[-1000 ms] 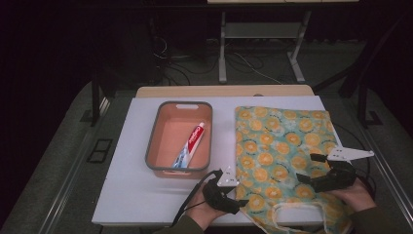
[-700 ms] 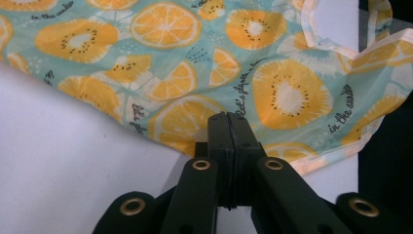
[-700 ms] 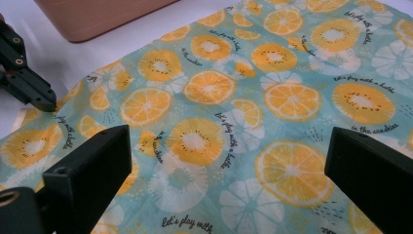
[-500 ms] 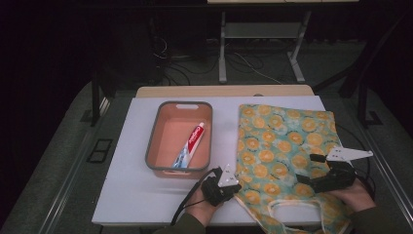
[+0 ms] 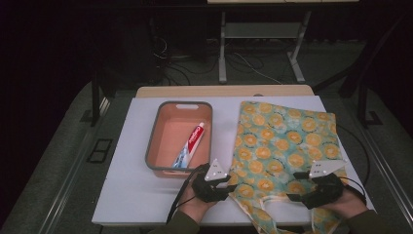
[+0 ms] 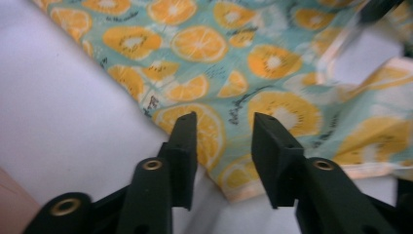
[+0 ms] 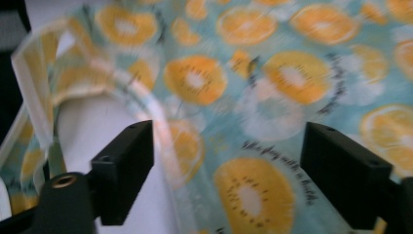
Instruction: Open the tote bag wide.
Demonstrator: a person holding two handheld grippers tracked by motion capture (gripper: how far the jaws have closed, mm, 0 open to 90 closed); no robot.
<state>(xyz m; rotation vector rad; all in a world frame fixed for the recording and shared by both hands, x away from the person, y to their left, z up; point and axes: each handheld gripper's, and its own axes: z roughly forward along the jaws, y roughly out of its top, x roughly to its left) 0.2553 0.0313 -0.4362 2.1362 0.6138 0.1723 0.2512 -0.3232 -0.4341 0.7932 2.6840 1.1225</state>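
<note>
**Both grippers close in on the near edge of the fruit-print bag**

The left gripper's (image 6: 221, 127) fingers stand a little apart, open, straddling the near left corner of the tote bag (image 5: 285, 146); nothing is pinched yet, and the cloth's hem lies just below and between them. The right gripper's (image 7: 229, 146) fingers are spread wide over the bag's near edge, beside the curved handle strap (image 7: 146, 105), also holding nothing.

Compared with a second ago, the left gripper (image 5: 216, 183) has moved from the bare white desk (image 5: 126, 195) to the bag's corner, and the bag has shifted slightly, its near end now a little rumpled. The right gripper (image 5: 316, 187) has stayed much where it was, over the near right part of the cloth. To my eye this means a two-handed pick-up of the mouth end is about to be made.

The bag lies flat on the right half of the desk, its long axis running from near to far and tilted a little rightward at the far end; handles and opening point toward the person. Left of it, well apart from either gripper, sits the orange tray (image 5: 158, 146) with a toothpaste tube (image 5: 191, 146) lying inside.
</note>
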